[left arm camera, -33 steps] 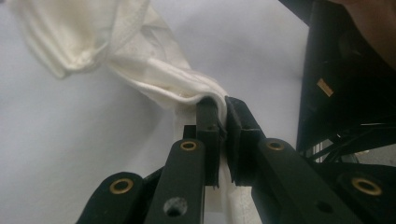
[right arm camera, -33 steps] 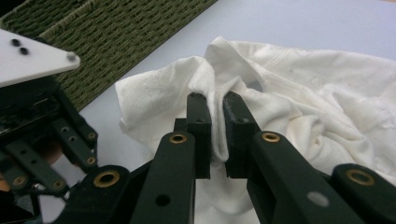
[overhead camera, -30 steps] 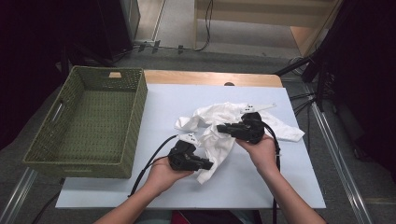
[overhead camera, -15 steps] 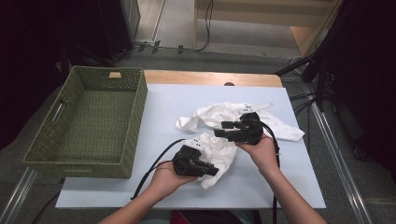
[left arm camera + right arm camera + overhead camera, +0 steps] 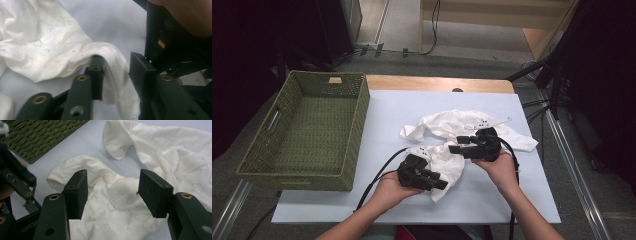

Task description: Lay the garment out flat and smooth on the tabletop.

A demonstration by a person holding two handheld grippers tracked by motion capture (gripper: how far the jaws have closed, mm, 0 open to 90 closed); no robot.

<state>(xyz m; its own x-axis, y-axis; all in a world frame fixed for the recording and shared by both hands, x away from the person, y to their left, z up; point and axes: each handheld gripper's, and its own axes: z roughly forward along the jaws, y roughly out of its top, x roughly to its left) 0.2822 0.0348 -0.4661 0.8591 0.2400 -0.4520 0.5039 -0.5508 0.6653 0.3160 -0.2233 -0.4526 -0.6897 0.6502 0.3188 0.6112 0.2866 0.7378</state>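
Observation:
A crumpled white garment (image 5: 462, 125) lies on the pale table cover (image 5: 392, 115), right of the middle. My left gripper (image 5: 439, 184) rests low at the garment's near end. Its jaws have just been opening, and a fold of the white cloth (image 5: 50, 45) still lies between them, draped over one pad (image 5: 96, 72) without being pressed. My right gripper (image 5: 458, 145) hovers over the middle of the garment, pointing left. Its jaws opened within the last moment and stand apart above the cloth (image 5: 175, 152), with nothing pinched between them.
A green woven basket (image 5: 357, 130) stands at the table's left, its weave (image 5: 45, 135) also in the right gripper view. Black cables trail from both grippers toward the near edge. A wooden table strip (image 5: 437, 84) runs along the far side.
The right jaws opened first and let go of the cloth, then the left jaws opened. Both hands stayed almost where they were, and the garment has settled flatter.

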